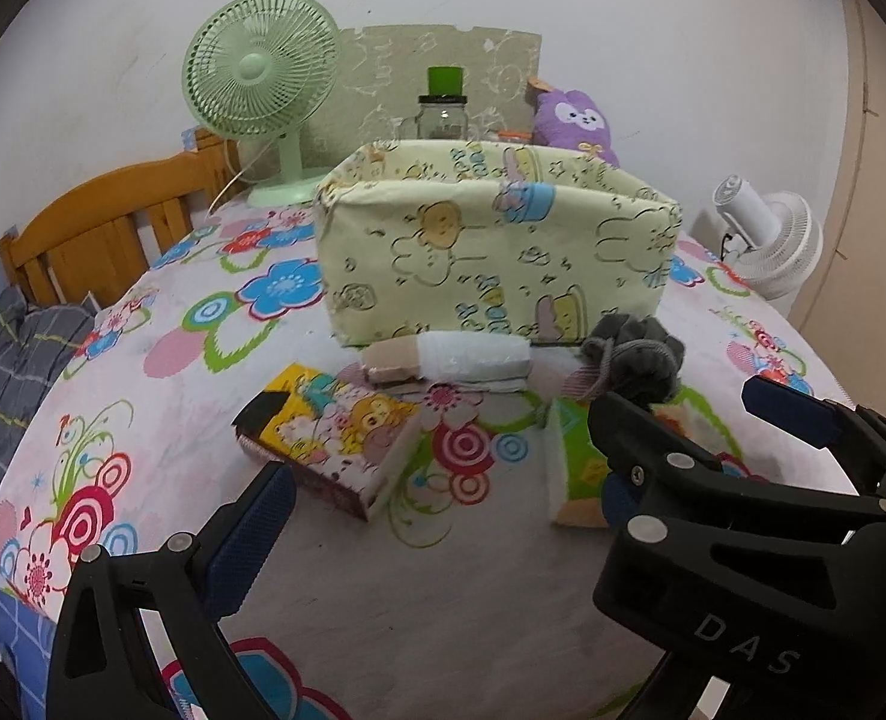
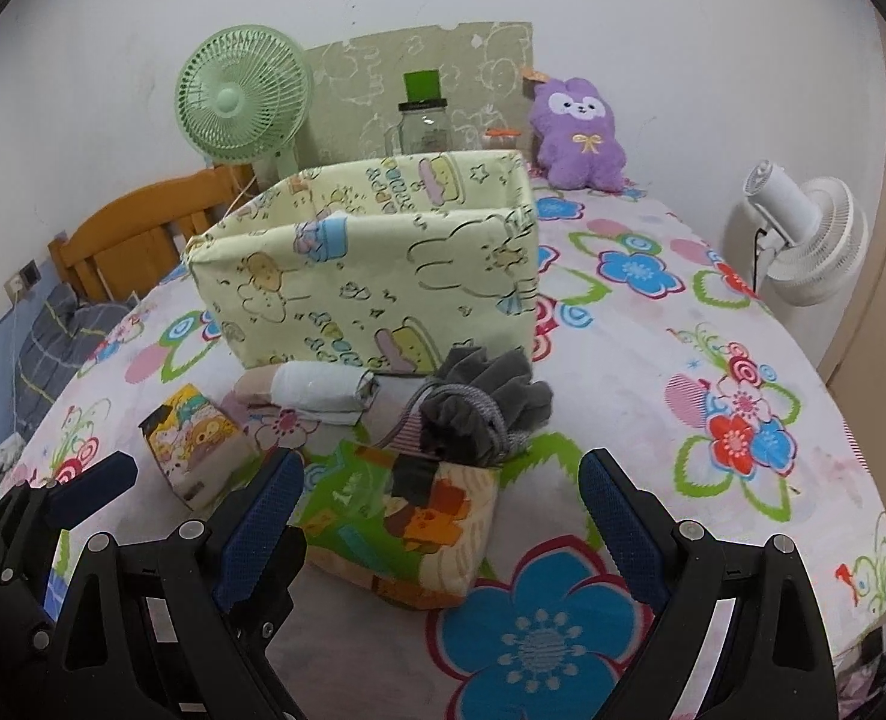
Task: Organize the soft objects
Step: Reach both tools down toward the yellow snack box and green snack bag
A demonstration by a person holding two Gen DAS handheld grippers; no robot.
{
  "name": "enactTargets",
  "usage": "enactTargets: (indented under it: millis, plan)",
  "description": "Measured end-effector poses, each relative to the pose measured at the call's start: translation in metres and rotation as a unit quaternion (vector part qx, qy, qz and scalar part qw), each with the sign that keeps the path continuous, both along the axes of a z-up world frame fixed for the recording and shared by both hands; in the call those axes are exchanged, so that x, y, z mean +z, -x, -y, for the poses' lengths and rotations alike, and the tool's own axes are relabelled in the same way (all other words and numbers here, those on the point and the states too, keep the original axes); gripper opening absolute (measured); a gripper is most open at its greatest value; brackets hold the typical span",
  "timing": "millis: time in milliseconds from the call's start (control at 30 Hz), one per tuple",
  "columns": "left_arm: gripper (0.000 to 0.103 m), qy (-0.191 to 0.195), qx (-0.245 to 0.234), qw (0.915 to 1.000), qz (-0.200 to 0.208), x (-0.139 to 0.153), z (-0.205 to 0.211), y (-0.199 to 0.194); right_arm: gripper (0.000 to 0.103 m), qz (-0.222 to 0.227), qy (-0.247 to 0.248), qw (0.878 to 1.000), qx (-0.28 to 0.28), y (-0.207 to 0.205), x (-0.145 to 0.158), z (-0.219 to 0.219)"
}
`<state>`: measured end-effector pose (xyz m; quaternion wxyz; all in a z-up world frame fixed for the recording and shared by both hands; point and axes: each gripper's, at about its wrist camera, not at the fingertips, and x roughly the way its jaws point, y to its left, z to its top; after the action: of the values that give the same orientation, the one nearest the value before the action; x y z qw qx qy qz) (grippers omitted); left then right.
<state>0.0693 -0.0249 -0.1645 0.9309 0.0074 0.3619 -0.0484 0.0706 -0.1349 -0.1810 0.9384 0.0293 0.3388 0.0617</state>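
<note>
Right gripper [image 2: 437, 516]: jaws wide apart, empty, straddling the green soft block [image 2: 404, 531] on the bed [image 2: 653, 420]. Left gripper [image 1: 443, 516]: jaws wide apart, empty. Yellow soft block [image 1: 329, 441] lies ahead of it. Beyond: rolled white cloth [image 2: 323, 391], grey sock bundle [image 2: 479, 411], then the open fabric box [image 2: 371, 282].

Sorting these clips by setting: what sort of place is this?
Most likely a bedroom at home: a wooden headboard, a floral bedsheet as the work surface, and a purple plush toy against the wall.
</note>
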Motion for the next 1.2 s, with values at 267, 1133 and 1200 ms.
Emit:
enactTargets:
  millis: [267,1133,1200]
  plan:
    - [0.102,-0.005,0.01,0.9999,-0.014,-0.01,-0.007,-0.004,0.095,-0.02,0.001,1.0,0.007,-0.008,-0.012,-0.011]
    - [0.102,0.0,0.031,0.9992,-0.024,-0.011,-0.027,-0.013,0.068,-0.029,0.006,0.999,0.028,-0.017,-0.013,-0.031]
    - [0.102,-0.002,0.034,0.9992,-0.022,-0.01,-0.029,-0.013,0.067,-0.028,0.006,0.999,0.03,-0.018,-0.01,-0.034]
